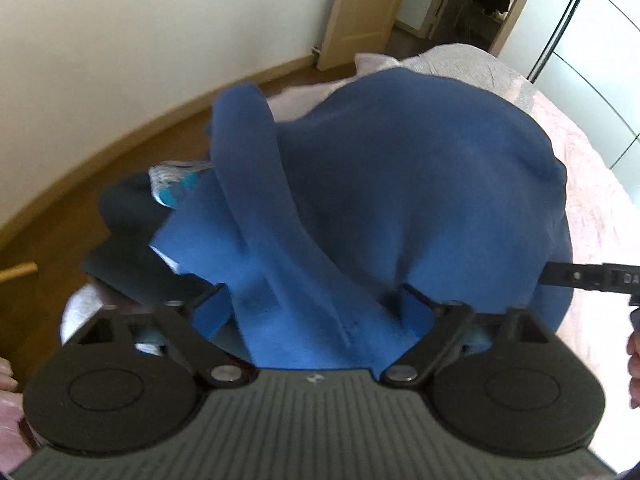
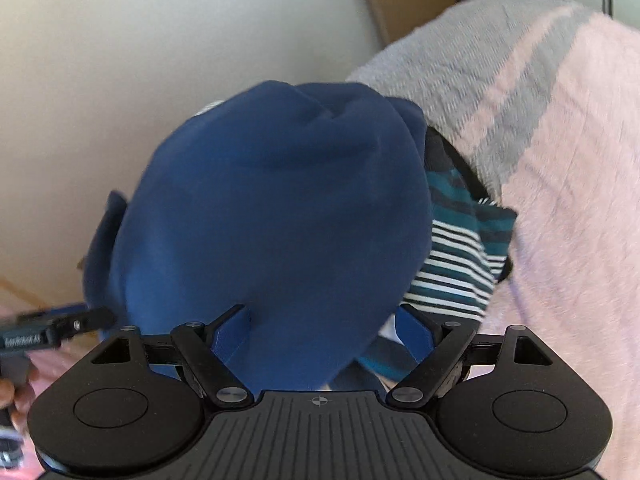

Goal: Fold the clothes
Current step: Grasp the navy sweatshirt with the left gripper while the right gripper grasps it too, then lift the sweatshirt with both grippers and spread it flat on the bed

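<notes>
A blue sweatshirt (image 1: 420, 184) hangs bunched in the air over the bed edge, and one sleeve (image 1: 244, 168) trails to the left. My left gripper (image 1: 314, 308) is shut on a thick gather of it. Cloth fills the gap between the blue pads (image 1: 212, 314) and hides the fingertips. In the right wrist view the same sweatshirt (image 2: 272, 208) narrows down into my right gripper (image 2: 324, 320), which is shut on it the same way. Each gripper also shows at the other view's edge as a black bar (image 1: 580, 278) (image 2: 60, 328) touching the garment's border.
A pink and grey blanket (image 2: 560, 200) covers the bed on the right. A teal striped garment (image 2: 456, 264) lies on it under the sweatshirt. The wooden floor (image 1: 100, 200), a person's dark trouser leg (image 1: 132, 216) and a shoe (image 1: 176, 184) are at the left. A doorway (image 1: 360, 8) stands beyond.
</notes>
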{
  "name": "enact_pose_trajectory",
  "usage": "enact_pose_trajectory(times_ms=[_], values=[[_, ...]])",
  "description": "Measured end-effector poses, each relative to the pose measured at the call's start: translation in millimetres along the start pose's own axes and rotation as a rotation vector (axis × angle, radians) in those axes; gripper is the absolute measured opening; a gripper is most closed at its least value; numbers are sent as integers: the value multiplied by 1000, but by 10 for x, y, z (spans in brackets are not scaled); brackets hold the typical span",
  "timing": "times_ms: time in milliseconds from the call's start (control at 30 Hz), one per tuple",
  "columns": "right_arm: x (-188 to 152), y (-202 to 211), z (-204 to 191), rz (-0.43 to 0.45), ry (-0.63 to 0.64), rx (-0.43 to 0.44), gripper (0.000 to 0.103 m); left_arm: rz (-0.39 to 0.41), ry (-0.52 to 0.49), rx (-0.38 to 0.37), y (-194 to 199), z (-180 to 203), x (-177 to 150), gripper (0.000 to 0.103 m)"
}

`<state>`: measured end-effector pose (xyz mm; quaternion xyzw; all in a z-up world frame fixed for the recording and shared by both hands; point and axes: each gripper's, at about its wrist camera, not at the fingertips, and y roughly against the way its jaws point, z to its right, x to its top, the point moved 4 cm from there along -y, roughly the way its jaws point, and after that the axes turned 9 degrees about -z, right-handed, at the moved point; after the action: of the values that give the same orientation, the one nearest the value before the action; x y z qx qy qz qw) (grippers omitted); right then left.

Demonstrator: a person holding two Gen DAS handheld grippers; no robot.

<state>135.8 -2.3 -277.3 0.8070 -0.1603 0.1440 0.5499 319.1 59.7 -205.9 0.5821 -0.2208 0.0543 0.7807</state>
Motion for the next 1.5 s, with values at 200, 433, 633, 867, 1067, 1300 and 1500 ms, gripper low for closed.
enact_pose_trajectory(times_ms=[200,433,633,867,1067,1300,1500], values=[[67,7,-83,22,-51,-35,13,101,-32,-53,257,163,52,7],[205,574,-192,148,-86,159,7,327,-210,-174,1032,674,312,3],[59,1534,-10,321,-123,215,6,441,-439,-299,1696,1662,252,1],[-1055,2804,931,432,-249,105,7,382,-696,-535,2089,3291,-1044,1],[-2853,3388,2055,312,-540,-77,11,103,-839,-687,1729,4555,-2567,1],[-4576,3693,2675,179,-868,-224,63,-244,-1142,-758,1169,5297,-4077,2],[-4892,3889,2854,292,-964,-225,75,-359,-1250,-770,1032,5002,-4213,30]])
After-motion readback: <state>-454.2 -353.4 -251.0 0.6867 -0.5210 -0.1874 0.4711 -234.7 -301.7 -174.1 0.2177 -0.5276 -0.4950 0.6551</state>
